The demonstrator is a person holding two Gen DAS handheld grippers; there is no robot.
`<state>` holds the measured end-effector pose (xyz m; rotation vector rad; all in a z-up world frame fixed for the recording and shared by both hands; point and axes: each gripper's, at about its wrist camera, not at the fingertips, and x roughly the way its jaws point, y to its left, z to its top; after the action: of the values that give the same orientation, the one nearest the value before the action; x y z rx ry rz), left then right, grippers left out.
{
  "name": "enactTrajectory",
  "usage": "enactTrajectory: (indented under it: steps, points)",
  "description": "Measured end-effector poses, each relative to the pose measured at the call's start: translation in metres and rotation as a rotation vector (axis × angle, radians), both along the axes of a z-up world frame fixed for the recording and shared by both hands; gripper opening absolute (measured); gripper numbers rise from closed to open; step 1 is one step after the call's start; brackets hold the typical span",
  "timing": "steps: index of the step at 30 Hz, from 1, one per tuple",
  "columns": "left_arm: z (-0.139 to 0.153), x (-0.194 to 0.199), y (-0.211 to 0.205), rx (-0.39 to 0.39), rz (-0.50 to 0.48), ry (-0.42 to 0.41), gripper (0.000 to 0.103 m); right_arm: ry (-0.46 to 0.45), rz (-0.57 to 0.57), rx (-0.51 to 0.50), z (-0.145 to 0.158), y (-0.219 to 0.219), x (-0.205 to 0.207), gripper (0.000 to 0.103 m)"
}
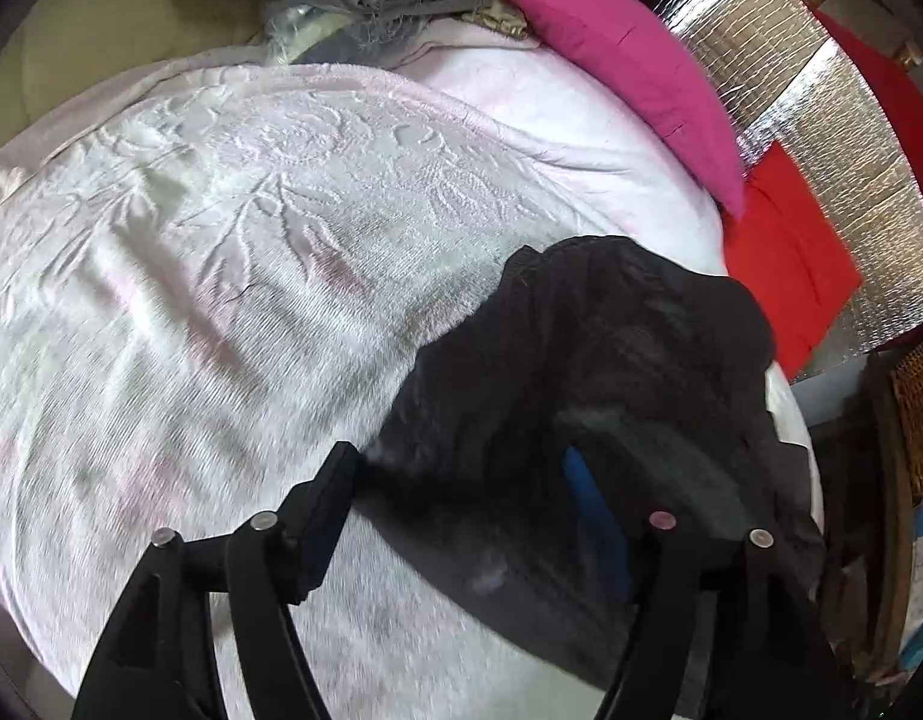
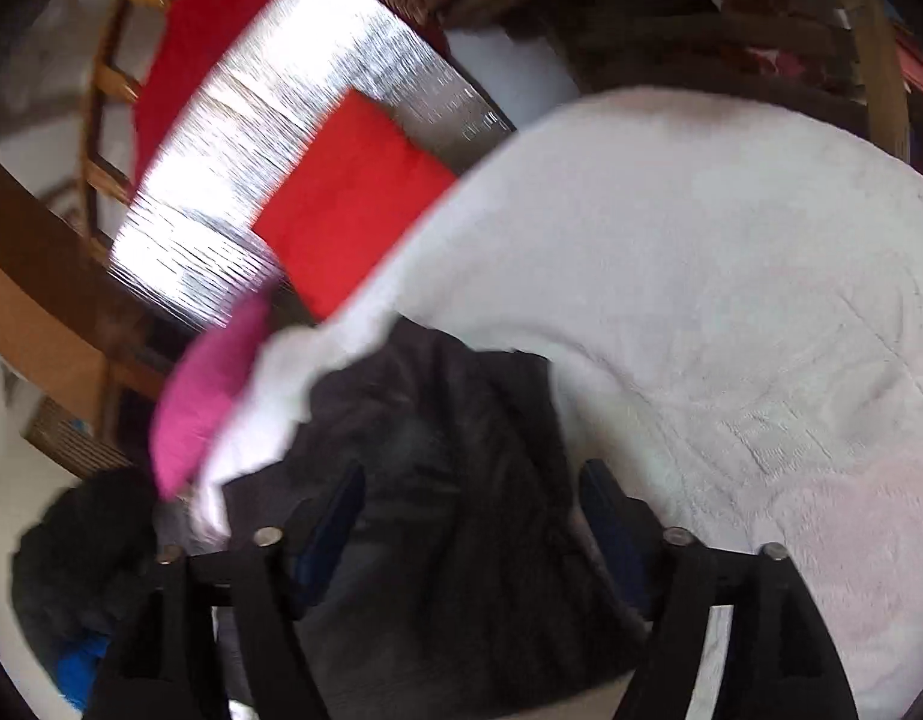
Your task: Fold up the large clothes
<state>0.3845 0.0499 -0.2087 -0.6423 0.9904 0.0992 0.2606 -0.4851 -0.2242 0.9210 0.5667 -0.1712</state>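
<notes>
Garment [image 1: 587, 348] black, bunched on pale bedspread [image 1: 221, 252].
Left gripper [image 1: 461, 480] and right gripper [image 2: 473, 498]: jaws apart, cloth between fingers, not pinched.

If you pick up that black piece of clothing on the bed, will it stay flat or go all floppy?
Probably floppy: the black garment lies crumpled in soft folds on the pink blanket, so it should droop from wherever it is pinched. It looks thin, so likely light. It may drag on the fuzzy blanket instead of sliding.
</notes>
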Motion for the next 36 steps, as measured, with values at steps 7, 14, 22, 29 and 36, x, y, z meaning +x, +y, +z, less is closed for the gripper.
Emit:
enactTrajectory:
  steps: [7,14,22,29,36]
  points:
    - [0.01,-0.047,-0.029,-0.038,-0.092,-0.04,0.078,-0.047,0.149,0.186,-0.008,0.042,-0.023,0.08]
    - [-0.021,-0.064,-0.046,-0.236,-0.144,0.043,0.08,0.02,0.238,0.388,-0.051,0.089,-0.029,0.08]
    - [-0.04,-0.036,-0.033,-0.394,-0.035,0.01,0.081,0.039,0.137,0.499,-0.087,0.095,-0.003,0.08]
    - [-0.051,-0.022,-0.027,-0.491,0.012,-0.03,0.081,0.058,0.023,0.538,-0.105,0.073,0.008,0.082]
    - [-0.056,-0.001,-0.032,-0.534,0.062,-0.041,0.081,0.049,-0.001,0.54,-0.109,0.057,0.024,0.082]
